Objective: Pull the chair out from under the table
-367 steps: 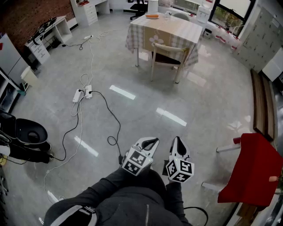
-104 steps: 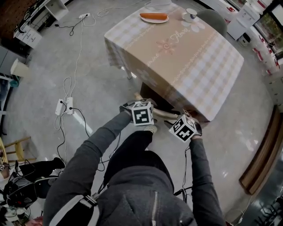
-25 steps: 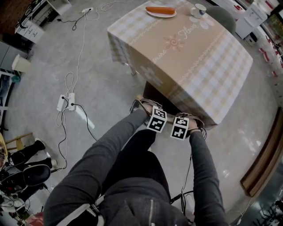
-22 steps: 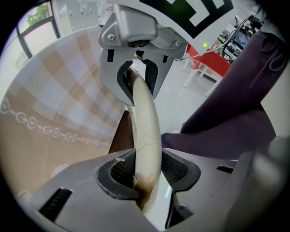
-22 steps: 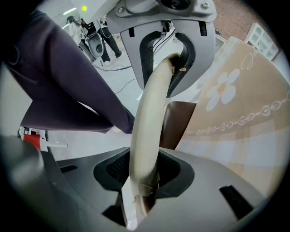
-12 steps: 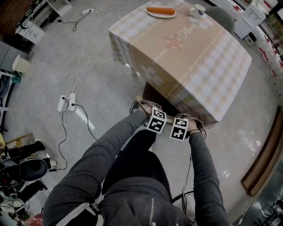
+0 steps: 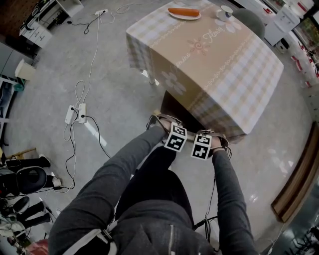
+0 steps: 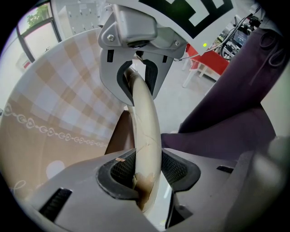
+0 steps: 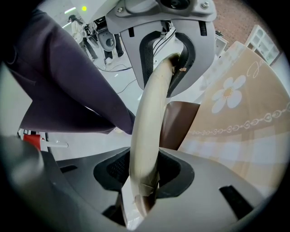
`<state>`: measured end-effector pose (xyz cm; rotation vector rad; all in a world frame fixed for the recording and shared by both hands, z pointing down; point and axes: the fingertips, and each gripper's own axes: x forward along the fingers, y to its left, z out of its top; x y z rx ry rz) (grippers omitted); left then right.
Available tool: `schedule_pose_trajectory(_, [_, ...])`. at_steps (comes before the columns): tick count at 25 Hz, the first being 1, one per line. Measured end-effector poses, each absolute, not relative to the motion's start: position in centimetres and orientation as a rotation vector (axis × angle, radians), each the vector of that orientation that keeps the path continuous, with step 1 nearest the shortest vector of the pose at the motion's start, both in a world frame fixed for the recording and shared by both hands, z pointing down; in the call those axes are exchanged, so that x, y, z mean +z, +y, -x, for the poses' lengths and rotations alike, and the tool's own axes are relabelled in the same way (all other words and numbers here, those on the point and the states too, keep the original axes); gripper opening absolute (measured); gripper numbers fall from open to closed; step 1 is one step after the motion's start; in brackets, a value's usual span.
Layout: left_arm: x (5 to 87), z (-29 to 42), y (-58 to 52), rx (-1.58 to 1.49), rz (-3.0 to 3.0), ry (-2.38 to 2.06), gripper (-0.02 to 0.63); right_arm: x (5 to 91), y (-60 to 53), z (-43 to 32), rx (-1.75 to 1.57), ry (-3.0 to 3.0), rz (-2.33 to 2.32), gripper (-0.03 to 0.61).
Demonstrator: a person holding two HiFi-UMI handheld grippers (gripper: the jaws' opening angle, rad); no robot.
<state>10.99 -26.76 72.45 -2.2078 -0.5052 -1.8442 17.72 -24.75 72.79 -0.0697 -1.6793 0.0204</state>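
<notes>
The chair's cream top rail (image 8: 146, 131) runs between the jaws of both grippers. My left gripper (image 8: 142, 174) is shut on the rail, with the mesh pads pressing on both sides. My right gripper (image 9: 142, 170) is shut on the same rail (image 9: 147, 122) a little further along. In the head view the left gripper (image 7: 174, 138) and right gripper (image 7: 202, 146) sit side by side over the chair back, and their marker cubes hide the jaws. The brown seat (image 7: 175, 107) reaches under the checked tablecloth of the table (image 7: 219, 64).
A plate with an orange food item (image 7: 184, 12) and a cup (image 7: 224, 11) stand at the table's far edge. Power strips and cables (image 7: 75, 114) lie on the floor to the left. Dark equipment (image 7: 27, 179) sits at the far left, and a wooden bench (image 7: 299, 174) at the right.
Both grippers, still clamped on the rail, have drawn slightly back from the table toward the person. Someone's shoes at the far left have moved down the picture.
</notes>
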Motion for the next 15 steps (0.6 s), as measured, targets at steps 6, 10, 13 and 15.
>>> schedule_pose_trajectory(6, [72.2, -10.9, -25.6, -1.837, 2.213, -0.499, 0.160, 72.6, -23.7, -17.7, 0.016, -1.670, 0.077, 0.133])
schedule_pose_trajectory(10, [72.1, -10.9, -24.8, -1.837, 2.222, -0.500, 0.160, 72.5, -22.9, -17.7, 0.014, -1.667, 0.084, 0.133])
schedule_pose_trajectory(13, [72.1, -10.8, -24.2, -1.835, 2.226, -0.506, 0.160, 72.4, -22.3, -17.6, 0.014, -1.667, 0.084, 0.133])
schedule_pose_trajectory(15, [72.1, -10.7, -23.8, -1.837, 2.225, -0.503, 0.160, 72.4, -22.0, -17.5, 0.013, -1.667, 0.085, 0.133])
